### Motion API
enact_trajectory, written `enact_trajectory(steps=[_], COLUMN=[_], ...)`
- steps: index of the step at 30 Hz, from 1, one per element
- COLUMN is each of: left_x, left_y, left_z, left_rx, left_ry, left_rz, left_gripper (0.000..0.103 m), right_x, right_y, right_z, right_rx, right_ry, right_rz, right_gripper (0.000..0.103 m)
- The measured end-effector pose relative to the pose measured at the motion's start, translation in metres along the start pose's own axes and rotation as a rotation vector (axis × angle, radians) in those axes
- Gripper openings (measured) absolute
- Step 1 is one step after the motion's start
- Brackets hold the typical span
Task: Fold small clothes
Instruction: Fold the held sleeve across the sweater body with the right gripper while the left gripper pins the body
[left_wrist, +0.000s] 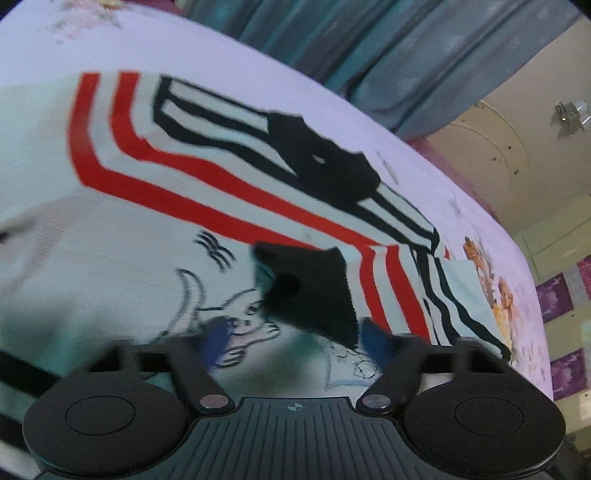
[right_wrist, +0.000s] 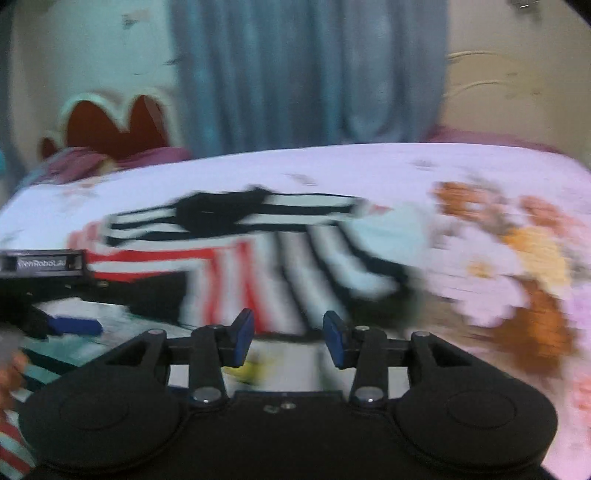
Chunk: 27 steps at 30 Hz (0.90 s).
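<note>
While the small striped shirt (left_wrist: 155, 206) lay partly folded on the floral bedsheet (left_wrist: 424, 173), we noted both tools low over it. The left gripper (left_wrist: 291, 339) stood spread around a black fabric corner (left_wrist: 314, 291), pads not pressing. The right gripper (right_wrist: 288, 338) stood half-spread, empty. We judged: close only once the edge sits squarely between pads.

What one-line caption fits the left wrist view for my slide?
Left gripper open over a white child's top with red and black stripes spread on a floral bedsheet.
</note>
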<state>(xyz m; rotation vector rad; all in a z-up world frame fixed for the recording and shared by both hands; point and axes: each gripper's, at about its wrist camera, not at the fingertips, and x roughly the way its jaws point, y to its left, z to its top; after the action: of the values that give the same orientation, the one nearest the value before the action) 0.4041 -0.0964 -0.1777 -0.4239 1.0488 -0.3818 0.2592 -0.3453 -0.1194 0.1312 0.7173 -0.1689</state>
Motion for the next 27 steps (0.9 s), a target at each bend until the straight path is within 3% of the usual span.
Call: enact_trajectory(steps=[5, 6, 7, 8, 11, 14, 18, 20, 23, 27], left_x=[0.010, 0.011, 0.013, 0.016, 0.013, -0.013, -0.049, -0.052, -0.038, -0.018], left_y=[-0.013, -0.015, -0.015, -0.013, -0.011, -0.015, 0.000, 0.013, 0.034, 0.039], left_z=[0.002, 0.003, 0.004, 0.006, 0.007, 0.017, 0.038, 0.042, 0.036, 0.020], left_rx=[0.030, 0.036, 0.039, 0.030, 0.034, 0.057, 0.066, 0.082, 0.078, 0.105], left_ry=[-0.052, -0.062, -0.061, -0.048, -0.073, -0.178, -0.301, -0.305, -0.249, -0.202], left_rz=[0.015, 0.021, 0.027, 0.018, -0.001, -0.018, 0.020, 0.067, 0.136, 0.183], left_gripper=[0.065, 0.045, 0.020, 0.011, 0.008, 0.008, 0.008, 0.008, 0.007, 0.007], right_x=[0.011, 0.016, 0.020, 0.024, 0.035, 0.043, 0.048, 0.050, 0.050, 0.054], right_y=[-0.045, -0.048, -0.052, -0.055, -0.061, -0.057, -0.054, -0.053, -0.050, -0.058], right_z=[-0.012, -0.011, -0.011, -0.011, -0.010, -0.007, -0.002, -0.002, -0.004, -0.011], right_rx=[0.065, 0.072, 0.084, 0.096, 0.125, 0.126, 0.120, 0.111, 0.088, 0.112], right_ry=[0.049, 0.056, 0.058, 0.061, 0.072, 0.088, 0.085, 0.082, 0.074, 0.098], right_rz=[-0.122, -0.134, -0.139, -0.136, -0.128, -0.110, -0.114, -0.113, -0.124, -0.125], right_gripper=[0.041, 0.042, 0.044, 0.045, 0.043, 0.024, 0.021, 0.019, 0.017, 0.016])
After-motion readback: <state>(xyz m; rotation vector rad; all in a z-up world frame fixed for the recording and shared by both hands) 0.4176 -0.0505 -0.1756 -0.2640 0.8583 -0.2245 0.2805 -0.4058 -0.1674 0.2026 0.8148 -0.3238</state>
